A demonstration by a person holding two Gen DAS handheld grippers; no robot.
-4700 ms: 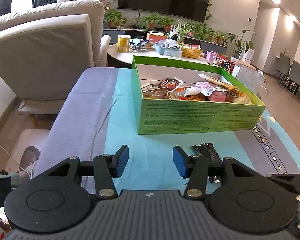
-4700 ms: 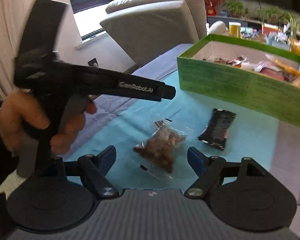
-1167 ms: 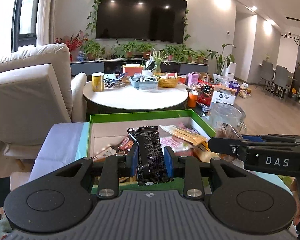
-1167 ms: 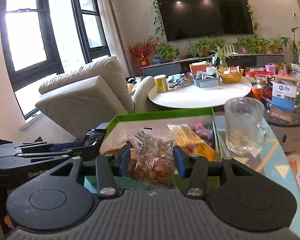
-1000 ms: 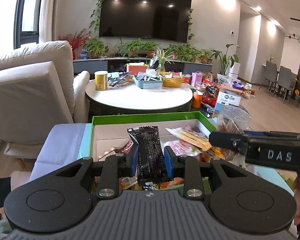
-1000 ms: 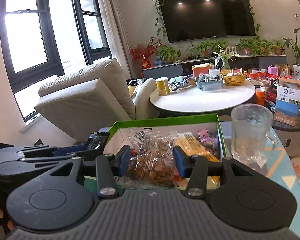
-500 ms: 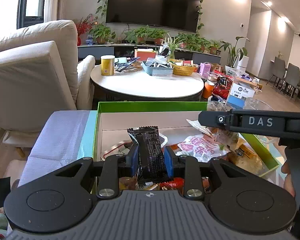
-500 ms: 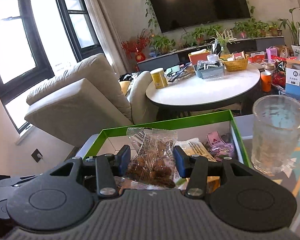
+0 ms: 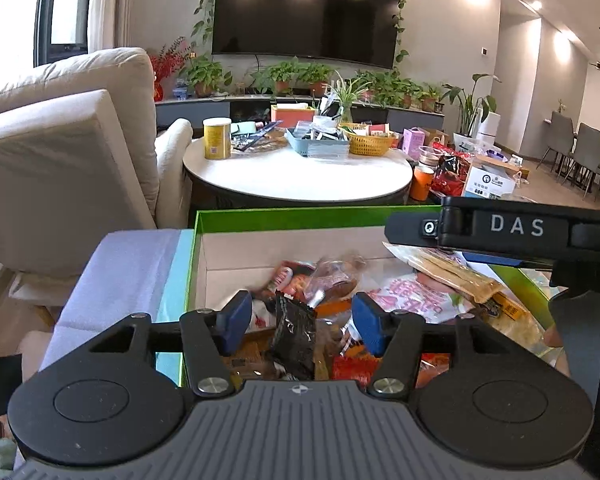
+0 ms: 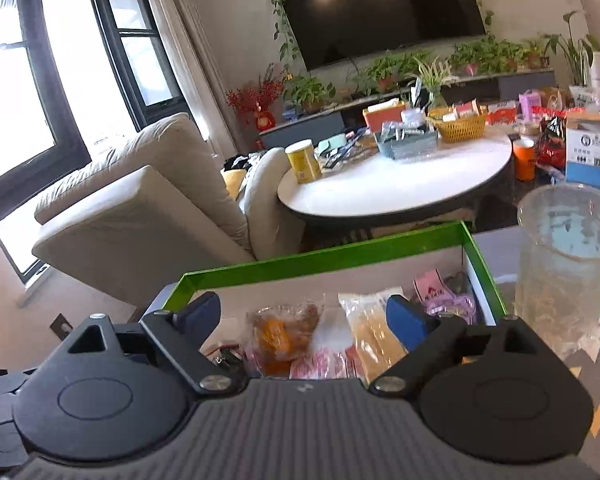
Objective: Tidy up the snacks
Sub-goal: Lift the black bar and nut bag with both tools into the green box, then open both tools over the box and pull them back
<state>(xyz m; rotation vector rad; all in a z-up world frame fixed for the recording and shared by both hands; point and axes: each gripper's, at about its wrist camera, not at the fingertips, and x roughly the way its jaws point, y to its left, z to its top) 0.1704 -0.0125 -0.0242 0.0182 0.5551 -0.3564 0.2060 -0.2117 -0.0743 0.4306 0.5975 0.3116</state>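
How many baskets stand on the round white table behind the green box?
2: a blue-grey basket near the table's middle, and a yellow woven basket just right of it. Clutter may hide others.

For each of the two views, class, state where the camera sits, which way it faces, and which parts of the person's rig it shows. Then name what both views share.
Left wrist: on the left gripper, facing over the green box toward the TV; jaws opening, black snack packet loose between them; the right gripper's side crosses.
Right wrist: on the right gripper, same heading; jaws opening, clear snack bag dropped below; glass mug right.
Shared: box, round white table, yellow can.
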